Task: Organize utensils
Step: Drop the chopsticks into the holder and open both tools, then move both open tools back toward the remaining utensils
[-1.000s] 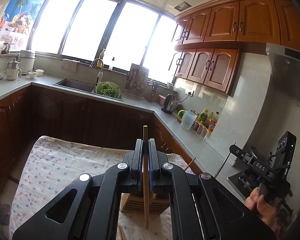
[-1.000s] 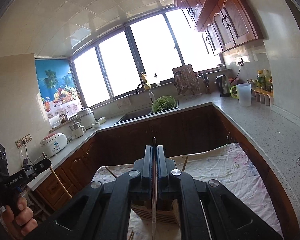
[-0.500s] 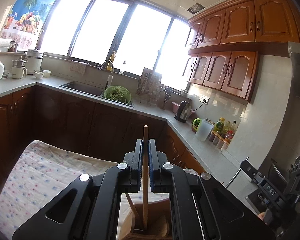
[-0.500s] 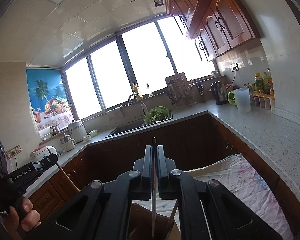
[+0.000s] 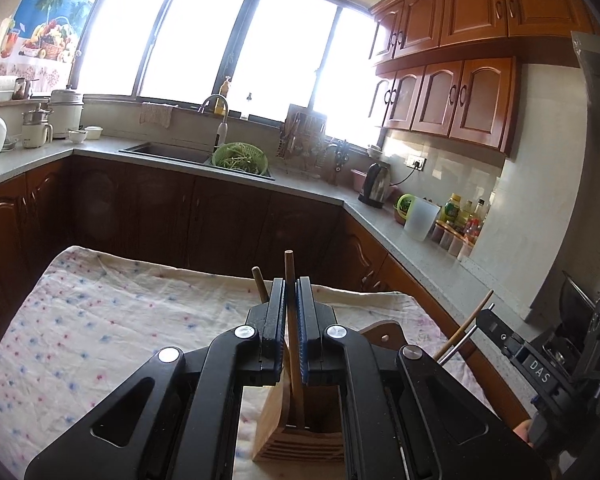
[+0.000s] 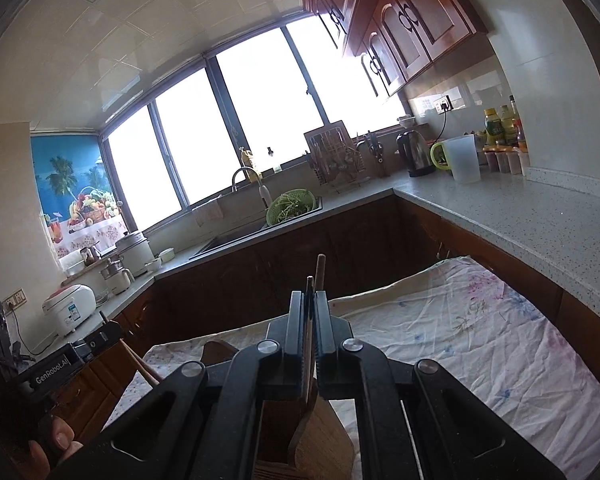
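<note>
The left hand-held gripper (image 5: 291, 312) is clamped on a wooden chopstick (image 5: 289, 276), its lower end inside the wooden holder (image 5: 300, 436) on the near part of the cloth-covered bench (image 5: 100, 320). The right hand-held gripper (image 6: 310, 320) pinches a thin dark utensil (image 6: 309, 312) over the same holder, with another wooden stick (image 6: 321, 270) just behind.

The cloth (image 5: 100, 320) was cream with small pink and blue flowers. The holder (image 5: 276, 432) and chopstick (image 5: 290, 280) were pale wood. Both grippers (image 5: 291, 332) (image 6: 310, 344) were black. The cabinets (image 5: 460, 100) were reddish-brown, the colander (image 5: 240, 158) green.
</note>
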Action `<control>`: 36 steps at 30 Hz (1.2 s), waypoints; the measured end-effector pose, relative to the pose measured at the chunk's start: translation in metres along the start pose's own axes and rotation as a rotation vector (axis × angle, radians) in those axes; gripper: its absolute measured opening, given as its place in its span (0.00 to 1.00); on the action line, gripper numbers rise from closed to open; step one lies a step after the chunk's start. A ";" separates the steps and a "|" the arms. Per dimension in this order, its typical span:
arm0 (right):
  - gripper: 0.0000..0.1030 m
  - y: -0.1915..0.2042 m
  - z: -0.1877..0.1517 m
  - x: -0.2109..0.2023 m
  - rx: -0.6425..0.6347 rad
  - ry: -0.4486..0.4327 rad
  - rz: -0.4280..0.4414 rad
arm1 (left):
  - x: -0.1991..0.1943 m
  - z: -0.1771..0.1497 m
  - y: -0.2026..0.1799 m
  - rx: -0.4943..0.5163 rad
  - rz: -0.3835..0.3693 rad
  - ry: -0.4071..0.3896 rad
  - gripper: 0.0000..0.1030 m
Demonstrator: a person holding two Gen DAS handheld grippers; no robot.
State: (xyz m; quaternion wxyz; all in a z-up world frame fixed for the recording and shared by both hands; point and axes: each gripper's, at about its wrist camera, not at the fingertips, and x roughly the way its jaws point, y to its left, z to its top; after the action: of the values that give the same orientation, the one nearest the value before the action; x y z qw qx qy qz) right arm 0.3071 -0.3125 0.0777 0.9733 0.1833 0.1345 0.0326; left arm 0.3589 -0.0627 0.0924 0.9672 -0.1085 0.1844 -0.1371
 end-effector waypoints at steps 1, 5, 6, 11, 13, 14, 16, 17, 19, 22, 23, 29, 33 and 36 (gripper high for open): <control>0.04 0.000 -0.001 0.001 -0.005 0.002 -0.004 | 0.001 0.001 0.001 -0.001 -0.002 0.005 0.04; 0.04 0.001 0.001 0.004 -0.009 0.024 -0.002 | 0.004 0.005 0.005 -0.016 -0.017 0.021 0.05; 0.04 0.000 0.001 0.005 -0.009 0.031 -0.003 | 0.005 0.005 0.004 -0.013 -0.014 0.024 0.05; 0.05 -0.001 0.003 0.008 -0.014 0.058 -0.005 | 0.007 0.009 0.003 -0.007 -0.007 0.041 0.05; 0.10 -0.002 0.005 0.009 -0.008 0.076 -0.001 | 0.007 0.010 0.005 -0.027 -0.018 0.055 0.05; 0.10 -0.003 0.005 0.010 -0.002 0.084 0.006 | 0.006 0.011 0.006 -0.041 -0.033 0.060 0.06; 0.20 -0.005 0.007 0.008 0.008 0.094 0.030 | 0.001 0.014 0.009 -0.055 -0.047 0.054 0.11; 0.34 -0.006 0.008 0.005 0.014 0.091 0.044 | -0.003 0.015 0.009 -0.062 -0.060 0.048 0.17; 0.52 -0.006 0.010 -0.004 0.025 0.071 0.065 | -0.015 0.015 0.011 -0.080 -0.061 0.020 0.34; 0.72 -0.007 0.012 -0.020 0.036 0.029 0.083 | -0.038 0.016 0.014 -0.101 -0.041 -0.037 0.68; 0.76 -0.007 0.013 -0.025 0.036 0.022 0.082 | -0.044 0.017 0.016 -0.103 -0.037 -0.040 0.70; 0.90 -0.007 0.012 -0.048 0.035 0.047 0.106 | -0.076 0.007 0.031 -0.113 0.012 -0.021 0.92; 0.97 0.000 0.004 -0.072 -0.007 0.055 0.107 | -0.095 -0.009 0.040 -0.125 0.042 0.014 0.96; 0.98 0.001 -0.003 -0.093 -0.027 0.065 0.122 | -0.110 -0.025 0.046 -0.126 0.066 0.055 0.96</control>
State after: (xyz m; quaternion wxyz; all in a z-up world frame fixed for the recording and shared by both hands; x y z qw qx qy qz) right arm 0.2167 -0.3215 0.0987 0.9670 0.1767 0.1544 0.0995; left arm 0.2615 0.0102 0.0933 0.9570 -0.1592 0.2225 -0.0962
